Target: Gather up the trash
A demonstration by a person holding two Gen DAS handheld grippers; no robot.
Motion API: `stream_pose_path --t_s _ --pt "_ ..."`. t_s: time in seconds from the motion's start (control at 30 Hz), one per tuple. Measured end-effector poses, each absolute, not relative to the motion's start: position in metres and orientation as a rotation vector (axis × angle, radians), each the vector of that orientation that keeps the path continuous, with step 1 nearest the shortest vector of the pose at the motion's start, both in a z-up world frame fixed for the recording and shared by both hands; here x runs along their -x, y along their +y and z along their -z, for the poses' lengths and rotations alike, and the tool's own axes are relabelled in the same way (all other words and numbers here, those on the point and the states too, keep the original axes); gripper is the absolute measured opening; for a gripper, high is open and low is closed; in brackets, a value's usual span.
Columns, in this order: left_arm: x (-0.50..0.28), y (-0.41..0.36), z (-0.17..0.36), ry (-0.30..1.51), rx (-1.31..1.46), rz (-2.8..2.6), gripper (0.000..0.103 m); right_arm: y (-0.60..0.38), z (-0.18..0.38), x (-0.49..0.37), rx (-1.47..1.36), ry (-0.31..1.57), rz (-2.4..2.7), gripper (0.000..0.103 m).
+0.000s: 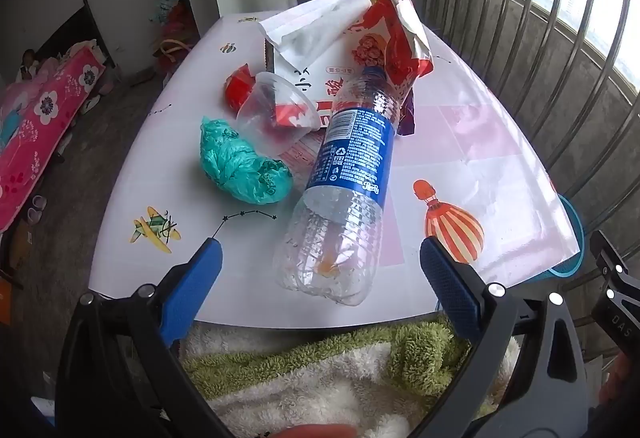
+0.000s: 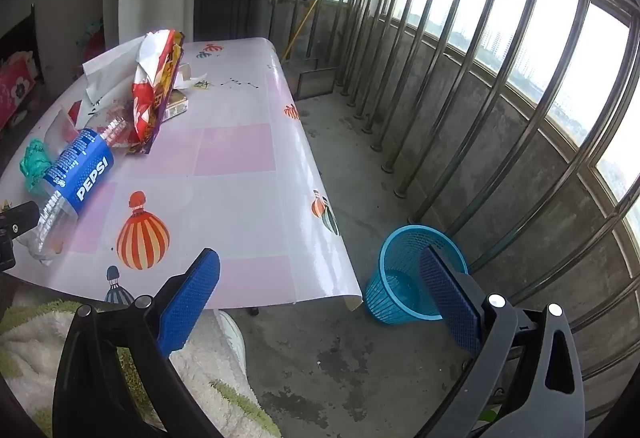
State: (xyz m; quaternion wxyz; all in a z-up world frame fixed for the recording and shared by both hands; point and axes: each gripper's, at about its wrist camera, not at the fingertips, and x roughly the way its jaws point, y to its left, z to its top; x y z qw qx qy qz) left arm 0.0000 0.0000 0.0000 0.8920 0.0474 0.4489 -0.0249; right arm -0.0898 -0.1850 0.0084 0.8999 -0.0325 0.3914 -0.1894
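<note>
An empty Pepsi bottle [image 1: 348,173] [image 2: 76,177] lies on the table [image 1: 500,165] [image 2: 240,165], its base toward me. Beside it sit a crumpled green bag [image 1: 240,165] [image 2: 34,161], a clear plastic cup [image 1: 276,113], a red snack bag [image 1: 396,37] [image 2: 156,85], white paper [image 1: 316,25] and a printed carton [image 1: 320,81]. My left gripper [image 1: 320,258] is open, held just short of the bottle's base, nothing between its pads. My right gripper [image 2: 320,270] is open over the table's near right corner, nothing between its fingers. A blue mesh basket [image 2: 404,278] stands on the floor to the right.
A metal railing [image 2: 500,77] runs along the right side beyond the concrete floor [image 2: 352,165]. A fluffy green and white cloth [image 1: 320,358] lies under both grippers. A pink flowered blanket [image 1: 40,129] is at the far left. A metal dustpan [image 2: 314,77] stands past the table.
</note>
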Motion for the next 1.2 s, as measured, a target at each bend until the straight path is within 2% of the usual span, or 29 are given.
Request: stream_pose_path --t_s 1.2 --pt "-0.0011 -0.0008 -0.001 0.932 -0.101 0.058 0.095 -0.1832 -0.0108 0.0853 0.066 0.813 0.382 0.097"
